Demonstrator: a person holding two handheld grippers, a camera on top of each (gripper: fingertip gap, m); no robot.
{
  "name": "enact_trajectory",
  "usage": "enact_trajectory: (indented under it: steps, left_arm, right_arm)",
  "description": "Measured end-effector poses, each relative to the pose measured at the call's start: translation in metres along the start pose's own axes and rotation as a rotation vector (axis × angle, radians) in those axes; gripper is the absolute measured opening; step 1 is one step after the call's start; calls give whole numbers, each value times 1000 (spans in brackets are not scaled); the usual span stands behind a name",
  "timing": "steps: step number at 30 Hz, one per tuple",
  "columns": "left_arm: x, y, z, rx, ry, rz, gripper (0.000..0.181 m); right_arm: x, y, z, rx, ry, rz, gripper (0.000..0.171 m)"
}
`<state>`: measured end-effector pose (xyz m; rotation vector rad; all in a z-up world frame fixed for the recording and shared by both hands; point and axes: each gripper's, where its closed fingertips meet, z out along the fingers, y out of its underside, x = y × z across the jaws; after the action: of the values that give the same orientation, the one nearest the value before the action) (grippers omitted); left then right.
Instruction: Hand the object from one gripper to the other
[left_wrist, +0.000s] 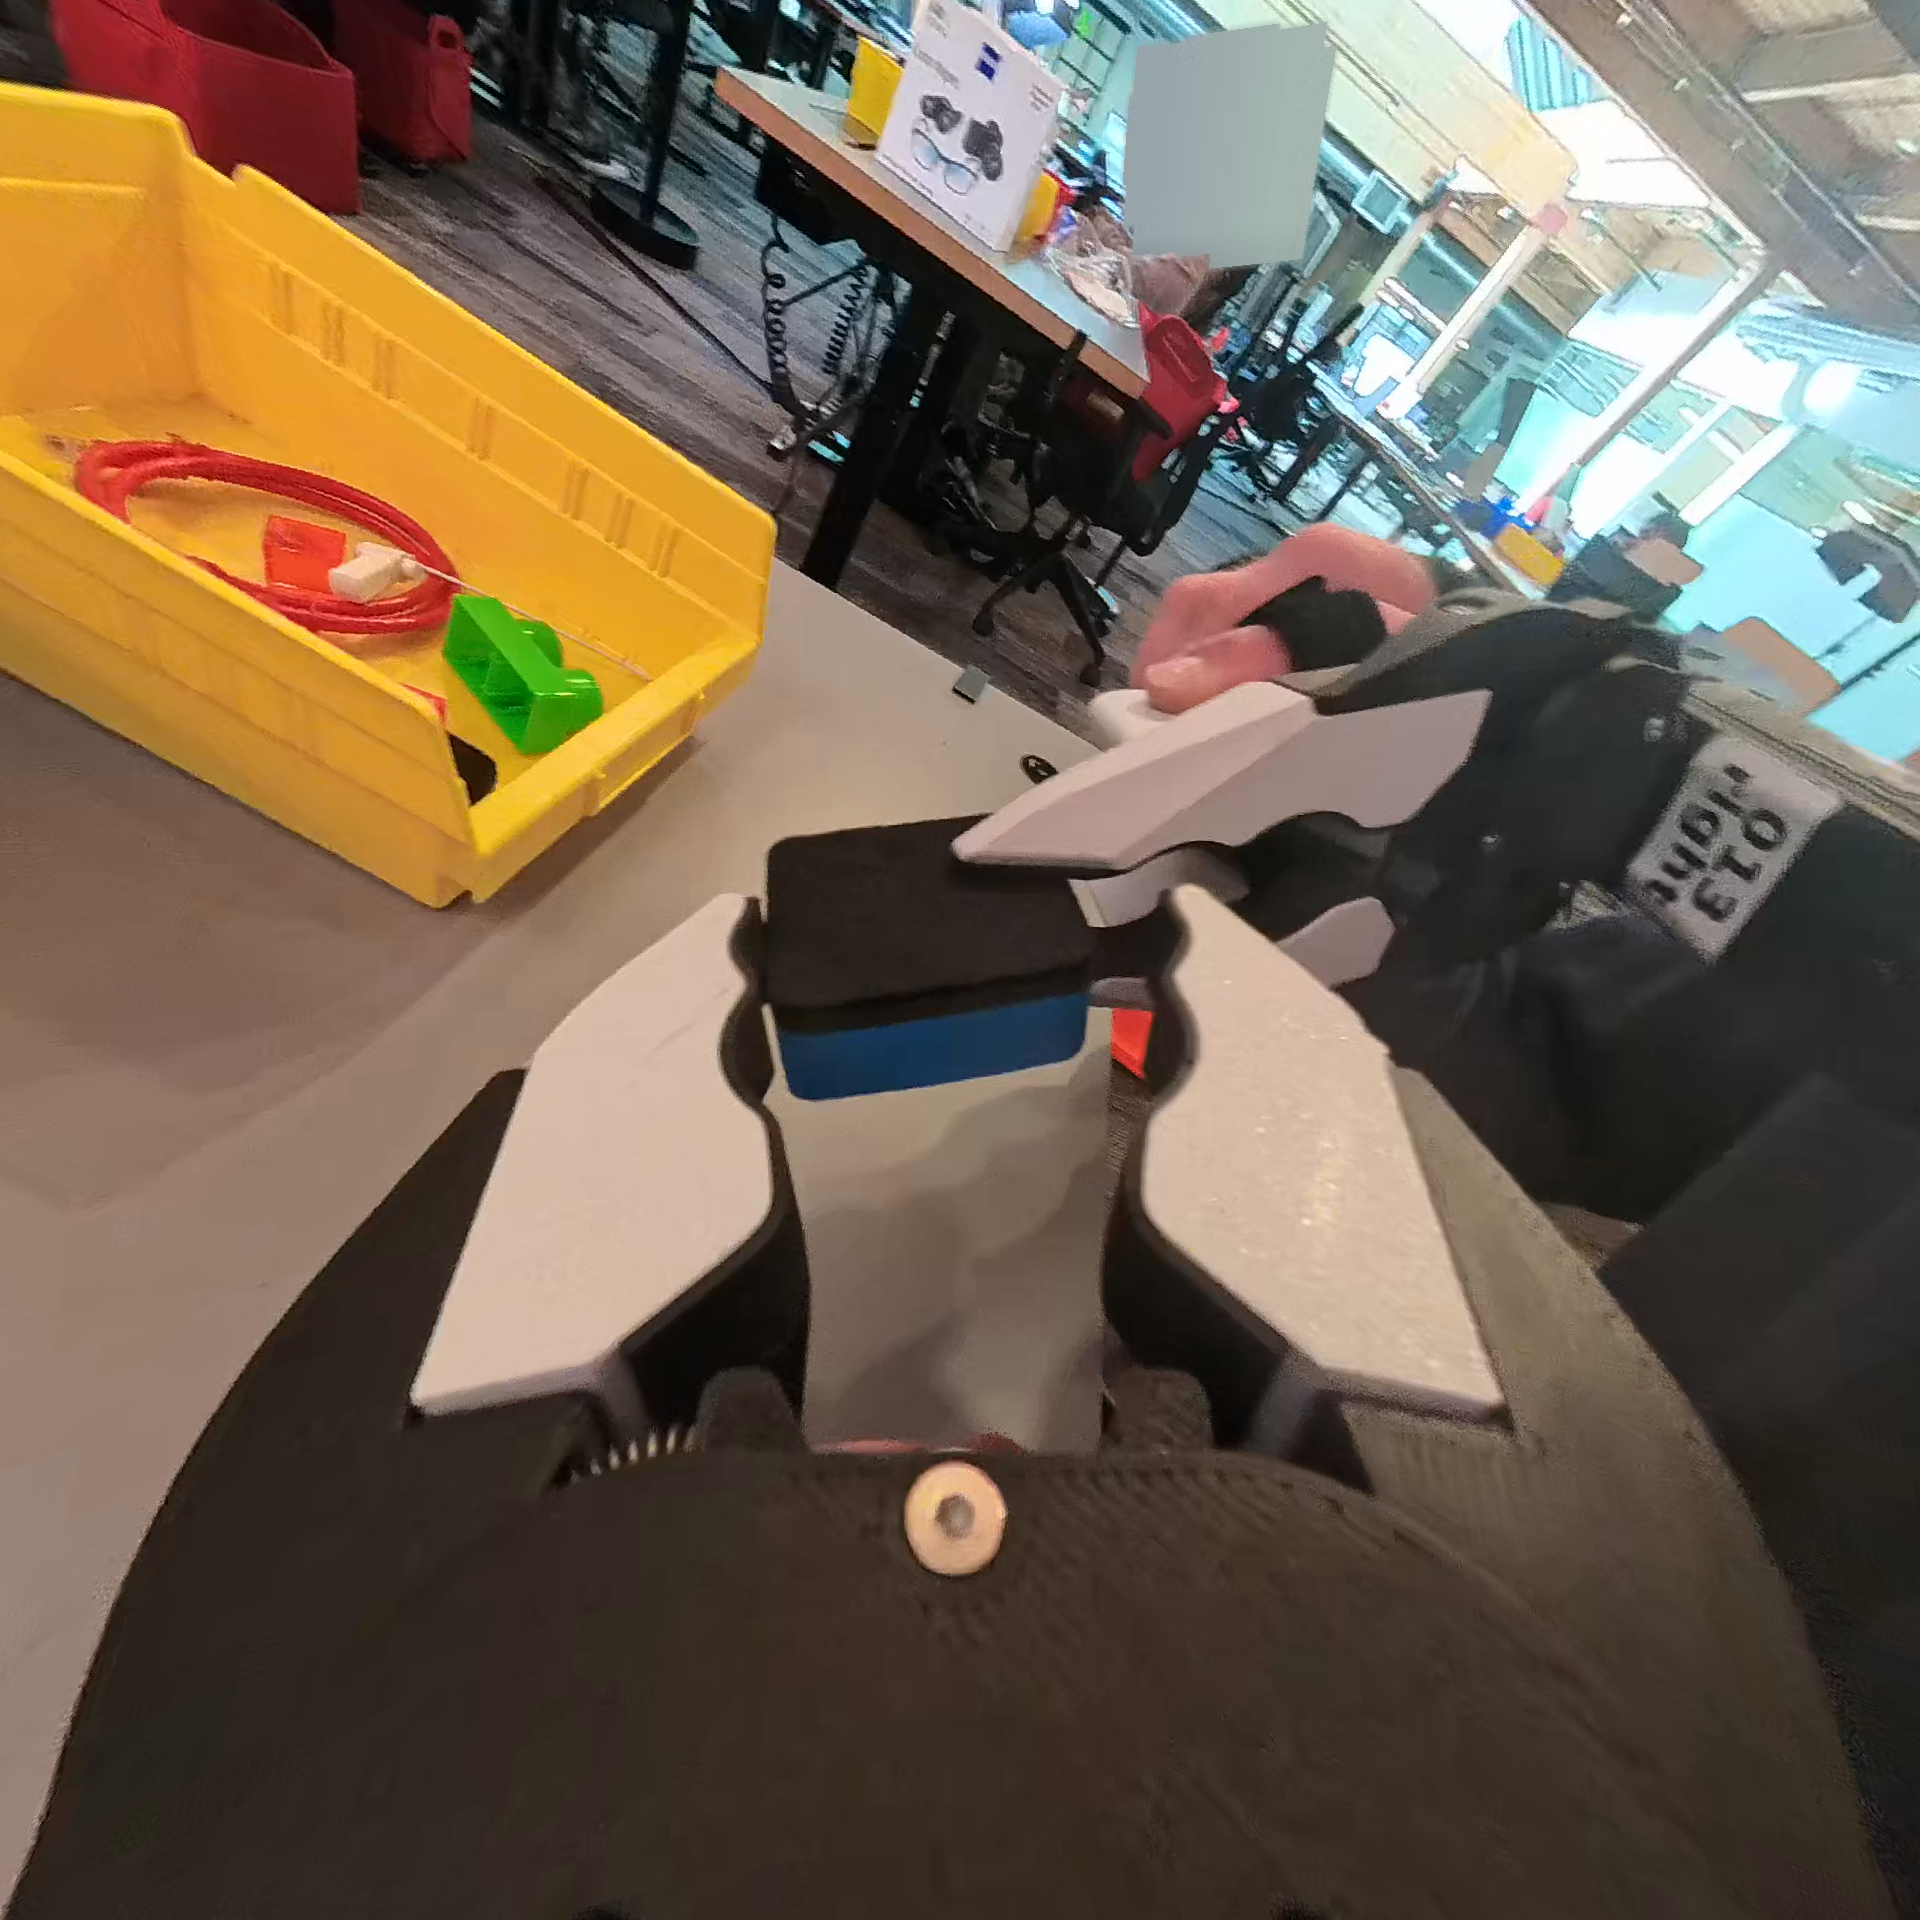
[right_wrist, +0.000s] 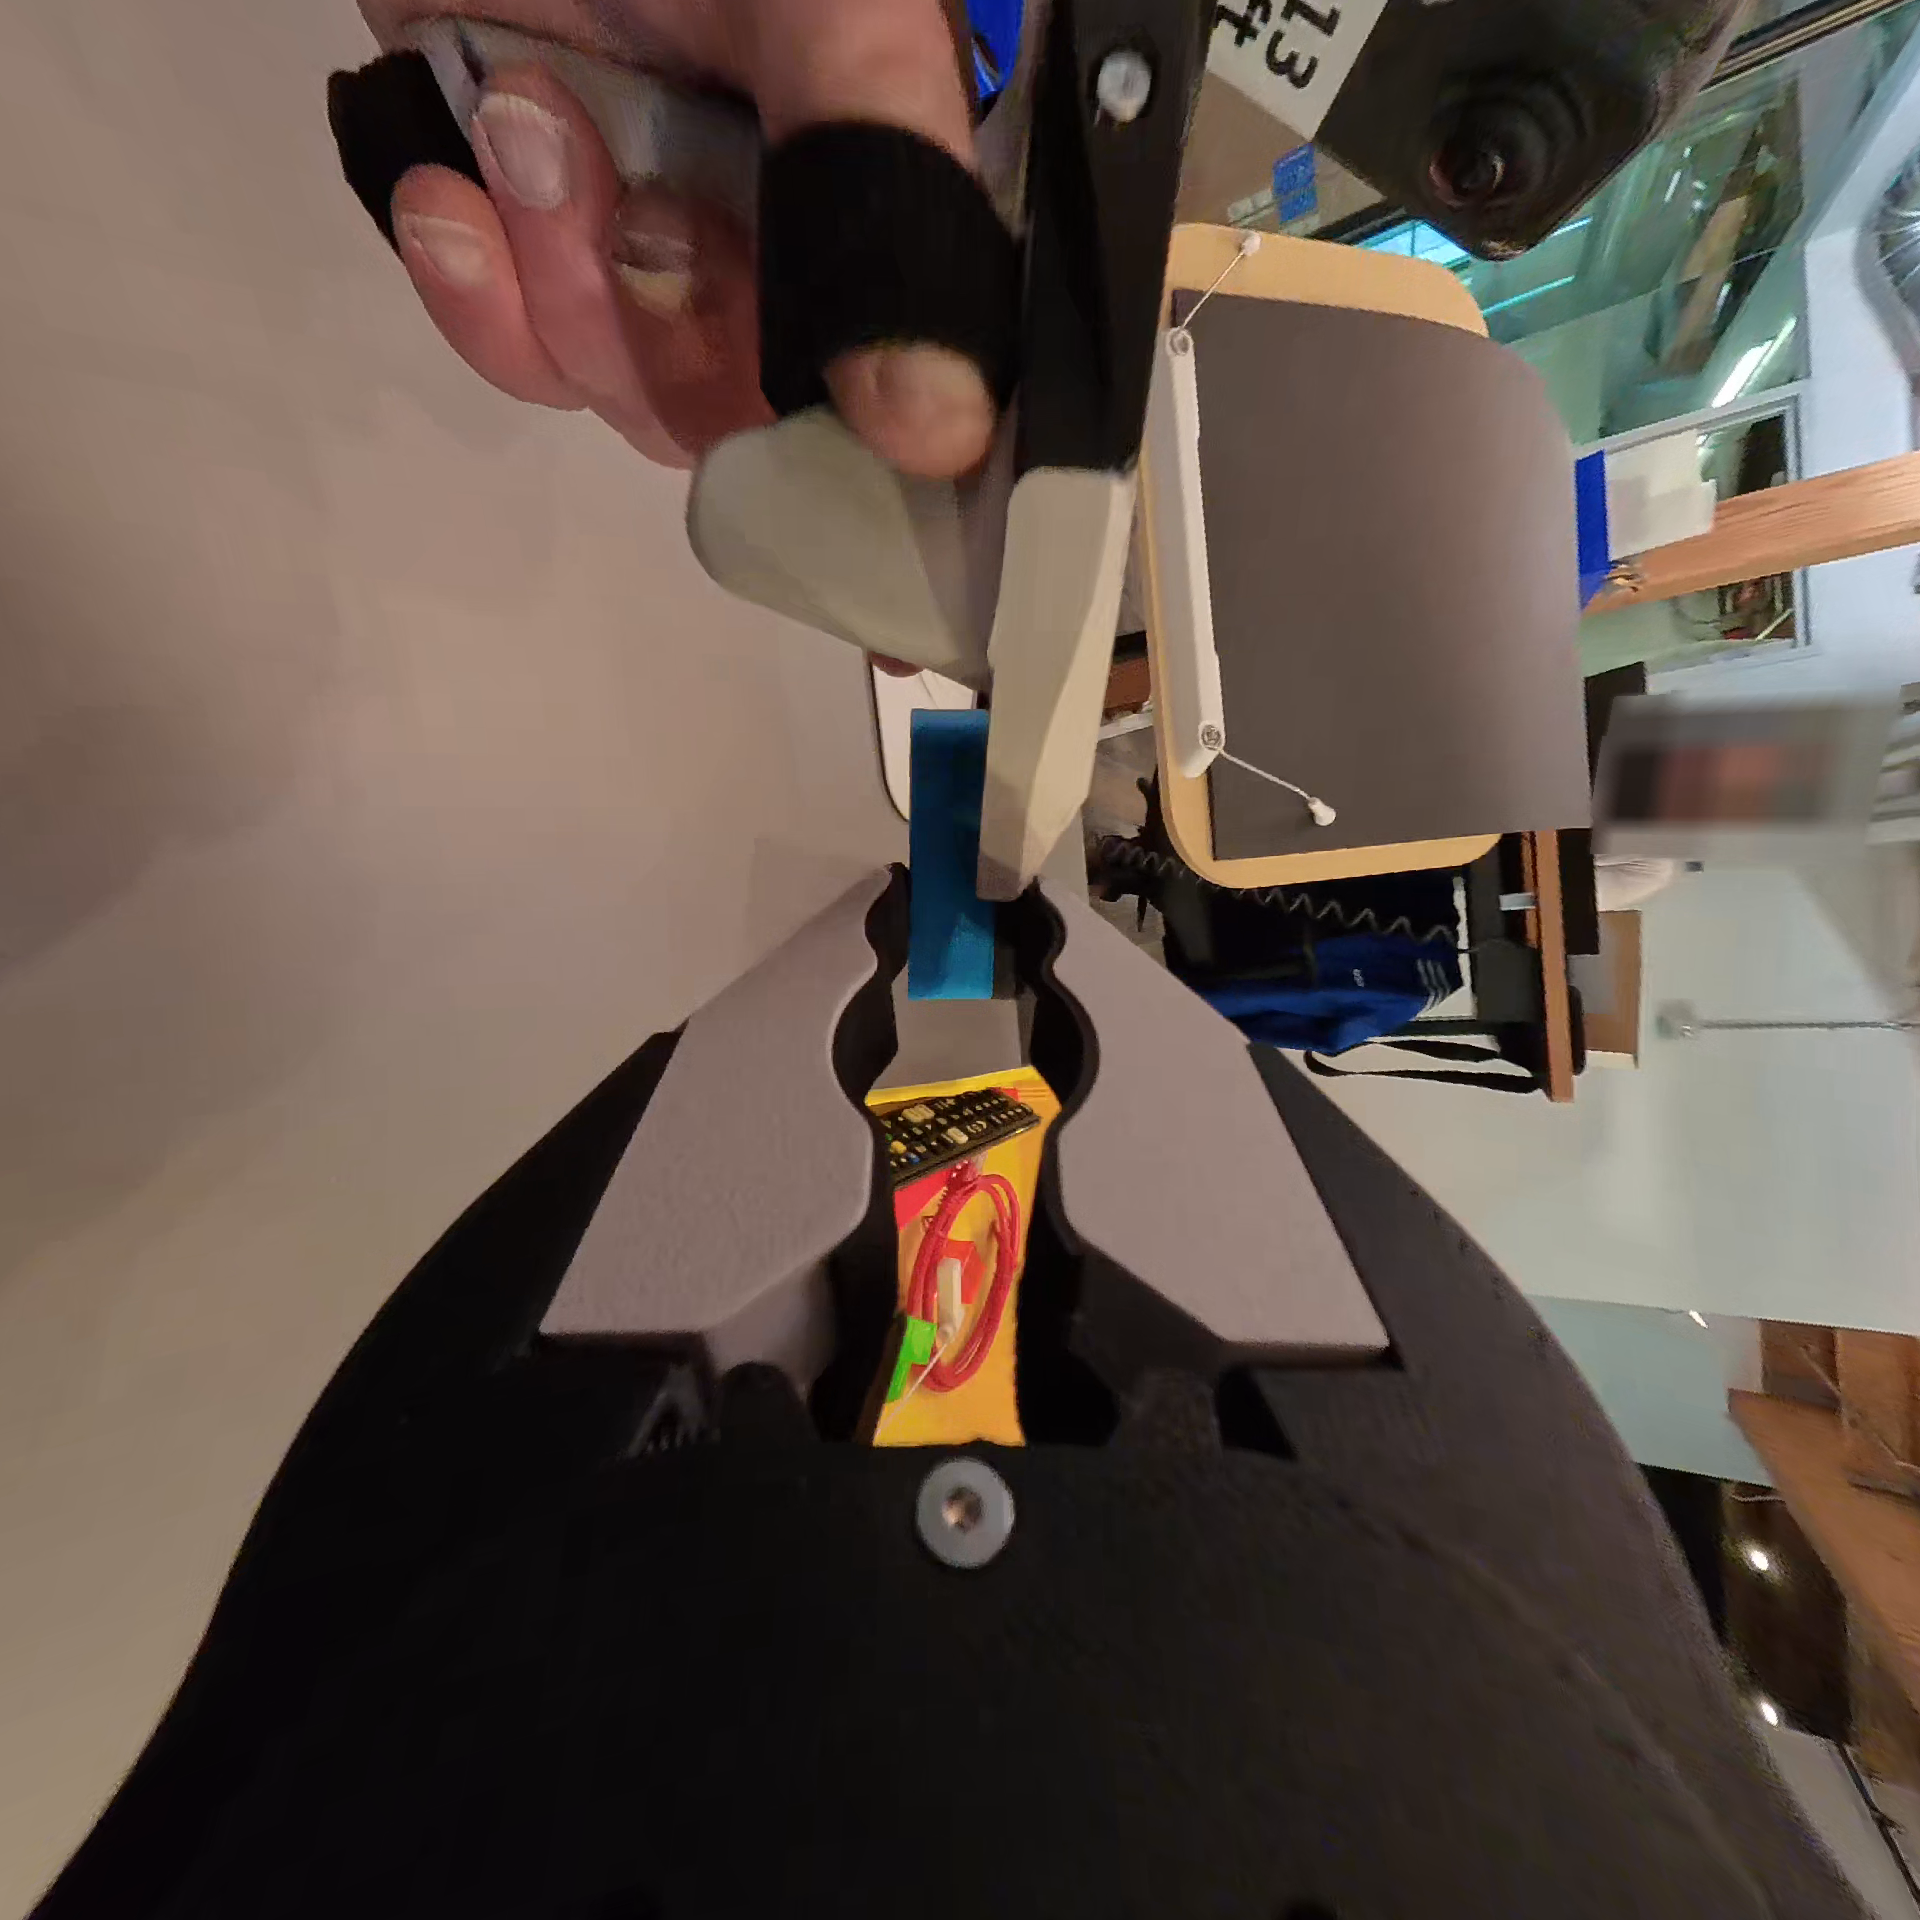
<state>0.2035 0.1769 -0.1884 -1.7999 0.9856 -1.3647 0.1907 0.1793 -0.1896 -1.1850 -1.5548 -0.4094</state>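
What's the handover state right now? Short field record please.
object: blue block with black felt face, held above the table
left gripper: fingers flank the block's ends; grip unclear
right gripper: closed across felt and blue faces
stage: mid-handover, both grippers at the block
yellow bin: on table, holds red cable and green block

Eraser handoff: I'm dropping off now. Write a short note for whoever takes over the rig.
Left tongs: around the ends of the blue eraser; a gap shows at one tip, so the grip is unclear.
Right tongs: shut on its flat faces.
Eraser is in the air above the table, with the yellow bin nearby.
Done: both tongs meet on it.
Left: one side lets go and withdraws.
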Motion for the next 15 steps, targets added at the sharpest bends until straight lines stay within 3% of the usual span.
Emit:
enact_trajectory:
  steps: [1,7,9,15]
  left_arm:
    - [-4,-1,-1,9,-19,3,59]
    - [-4,-4,-5,35,-22,30,58]
    - [-5,-4,-6,34,-30,58,58]
    - [-11,-11,-26,124,-29,185,58]
  right_arm:
    - [1,-1,0,2,8,4,18]
    - [5,-4,1,10,39,-2,18]
    - [4,-7,-1,56,11,50,26]
    - [8,-18,-14,367,-202,637,59]
